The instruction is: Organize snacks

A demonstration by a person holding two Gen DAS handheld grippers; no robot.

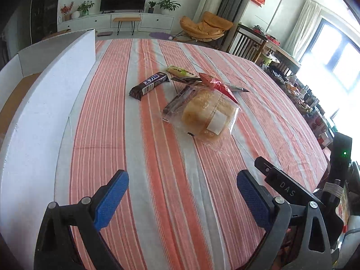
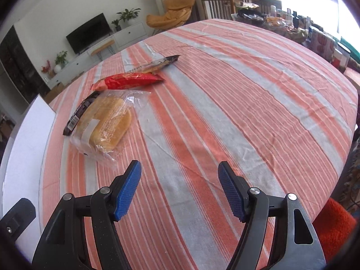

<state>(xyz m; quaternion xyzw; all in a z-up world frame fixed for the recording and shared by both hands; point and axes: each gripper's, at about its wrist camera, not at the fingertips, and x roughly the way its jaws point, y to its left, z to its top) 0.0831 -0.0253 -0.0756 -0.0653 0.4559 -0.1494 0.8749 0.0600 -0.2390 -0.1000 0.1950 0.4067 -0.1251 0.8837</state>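
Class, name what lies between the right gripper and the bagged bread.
Only bare striped tablecloth lies between the right gripper and the bagged bread, seen in the right wrist view.

Left gripper (image 1: 182,199) and right gripper (image 2: 180,190): black plastic linkage arms with cut-out slots, silver pivot screws, blue dimpled finger pads (image 1: 111,200); neighbouring black housing lettered "DAS", with a green indicator light.

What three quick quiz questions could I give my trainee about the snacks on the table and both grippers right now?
1. True or false: the left gripper holds a snack.
2. Which lies partly across the bagged bread: A) the red packet, B) the dark chocolate bar?
3. What covers the table?

Key: 1. False, both it and the right gripper are open and hold nothing. 2. A. 3. A striped tablecloth.
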